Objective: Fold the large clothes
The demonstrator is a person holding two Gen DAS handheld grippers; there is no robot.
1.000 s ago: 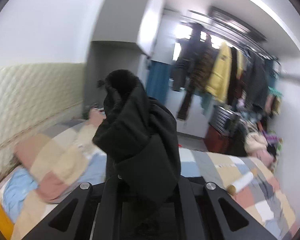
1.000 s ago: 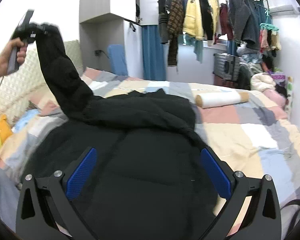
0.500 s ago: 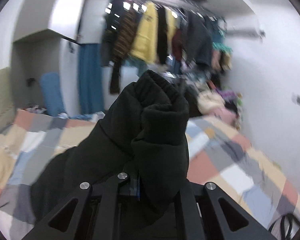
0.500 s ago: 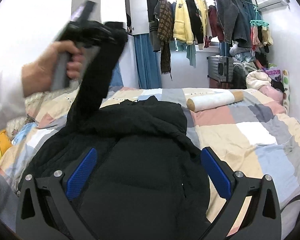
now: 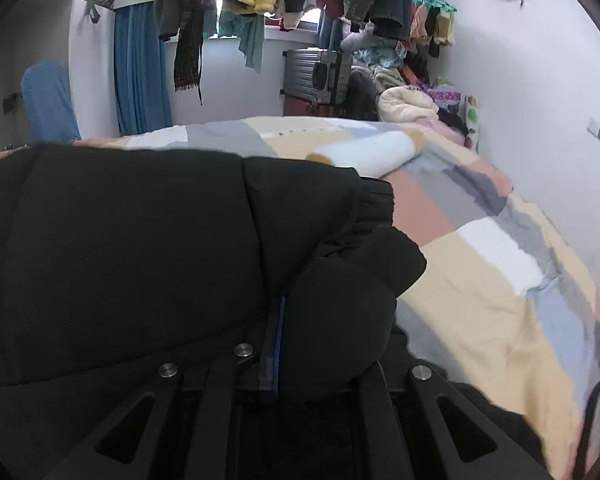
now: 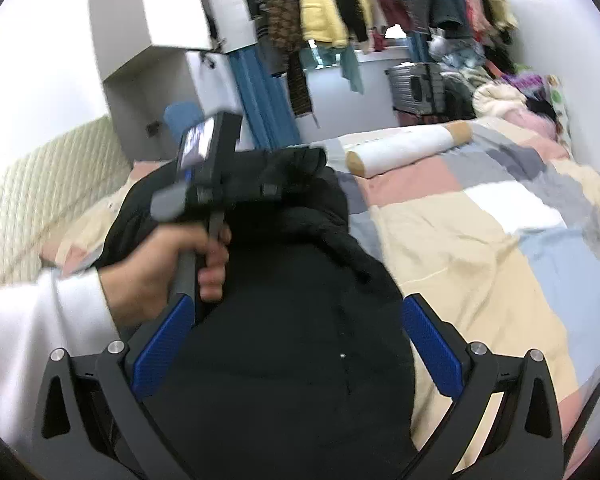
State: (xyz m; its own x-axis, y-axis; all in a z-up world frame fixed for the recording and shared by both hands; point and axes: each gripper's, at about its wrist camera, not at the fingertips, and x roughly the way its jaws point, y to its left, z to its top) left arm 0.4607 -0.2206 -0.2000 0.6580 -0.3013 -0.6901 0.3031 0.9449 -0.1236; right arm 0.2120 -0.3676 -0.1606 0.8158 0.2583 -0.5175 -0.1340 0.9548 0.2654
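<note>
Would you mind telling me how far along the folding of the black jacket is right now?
Done: the black jacket lies spread on the patchwork bed. In hand: the left gripper is shut on the sleeve cuff, carrying it over the jacket's body. Left: the sleeve is not laid down, the right gripper hovers open, and no body fold shows.

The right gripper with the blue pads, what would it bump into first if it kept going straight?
Most likely the black coat on the bed: it lies right ahead of the open right gripper. The depth is hard to judge.
</note>
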